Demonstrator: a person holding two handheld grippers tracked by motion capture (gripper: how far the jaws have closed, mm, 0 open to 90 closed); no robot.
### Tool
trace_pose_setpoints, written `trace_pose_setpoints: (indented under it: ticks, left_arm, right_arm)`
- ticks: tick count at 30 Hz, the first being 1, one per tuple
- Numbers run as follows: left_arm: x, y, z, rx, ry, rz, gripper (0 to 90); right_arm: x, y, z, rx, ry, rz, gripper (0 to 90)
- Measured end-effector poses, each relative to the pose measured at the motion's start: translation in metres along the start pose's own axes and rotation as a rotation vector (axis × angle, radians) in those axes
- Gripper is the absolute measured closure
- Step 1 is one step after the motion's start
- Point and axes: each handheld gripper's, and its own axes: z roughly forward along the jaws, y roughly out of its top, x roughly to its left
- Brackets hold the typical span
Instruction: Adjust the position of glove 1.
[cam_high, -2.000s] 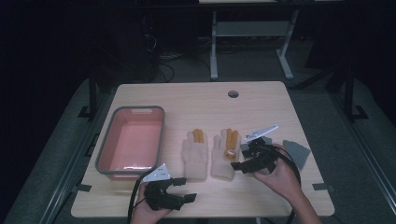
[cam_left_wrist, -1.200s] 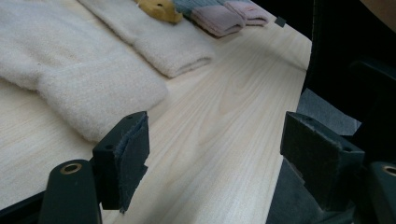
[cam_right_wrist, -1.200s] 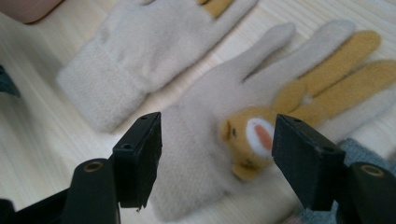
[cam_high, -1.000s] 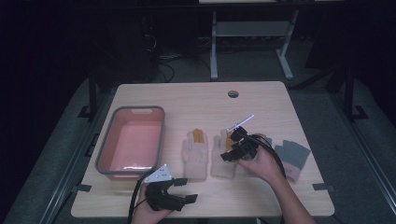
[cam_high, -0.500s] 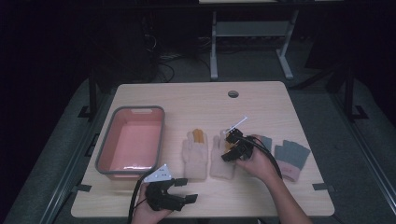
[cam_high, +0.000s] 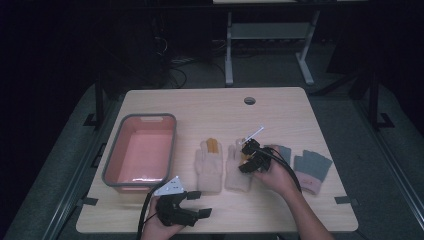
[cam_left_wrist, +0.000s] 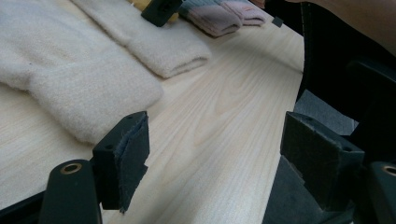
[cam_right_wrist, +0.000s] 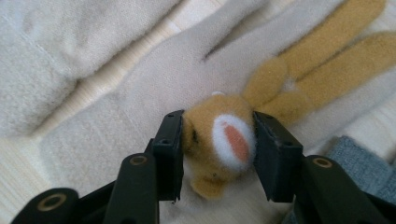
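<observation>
Two cream gloves lie side by side mid-table, the left glove and the right glove, both with tan fingers. On the right glove sits a tan plush animal face with a white muzzle. My right gripper has just been closing, and its pads now press on both sides of that face. At the table's front edge my left gripper rests open with nothing between its jaws, the cream gloves lying ahead of it.
A pink tub with a grey rim stands at the left. Two grey gloves with pink cuffs lie right of my right hand. A cable hole is near the table's far edge.
My right hand moved left from the grey gloves to the right cream glove, and its jaws narrowed around the tan face. The left gripper stayed still.
</observation>
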Motion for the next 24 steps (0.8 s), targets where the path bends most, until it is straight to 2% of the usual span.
trace_pose_setpoints:
  ticks: [10, 14, 16, 24]
  left_arm:
    - [-0.001, 0.0, -0.001, -0.015, 0.005, -0.002, 24.3]
    - [-0.001, 0.0, 0.0, -0.004, 0.004, 0.01, 24.3]
    - [-0.002, 0.0, 0.0, -0.017, 0.003, -0.004, 24.3]
    - [0.001, 0.0, -0.003, -0.026, 0.007, -0.013, 24.3]
  right_arm:
    - [0.002, -0.001, -0.008, -0.024, 0.019, 0.0, 58.7]
    - [0.005, 0.0, -0.013, -0.02, 0.012, -0.02, 58.7]
    - [0.007, 0.001, -0.016, -0.023, 0.008, -0.032, 58.8]
    - [0.009, 0.008, -0.03, -0.05, 0.007, -0.055, 59.1]
